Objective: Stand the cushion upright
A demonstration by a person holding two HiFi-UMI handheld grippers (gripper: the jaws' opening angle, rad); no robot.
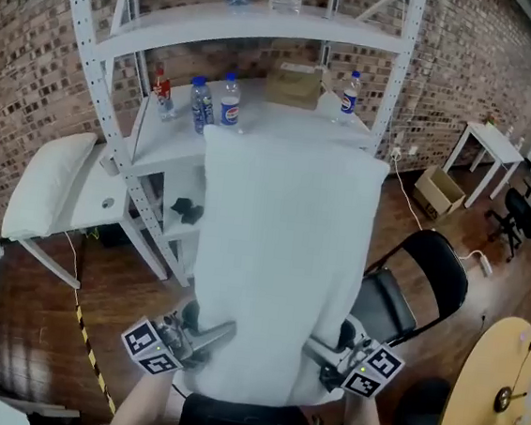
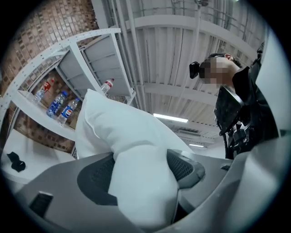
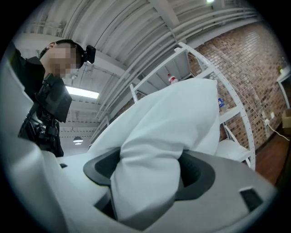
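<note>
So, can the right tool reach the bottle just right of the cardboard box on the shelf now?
Probably not. The right tool is shut on the white cushion, and that cushion fills the space between it and the bottle. It would have to let go first.

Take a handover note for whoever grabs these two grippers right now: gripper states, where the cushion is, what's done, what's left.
Left gripper: shut on the cushion, left side of its near edge.
Right gripper: shut on the right side of the same edge.
Cushion: held up between both grippers, in front of the white rack.
Done: cushion picked up.
Left: set it down standing upright, then let go with both.
</note>
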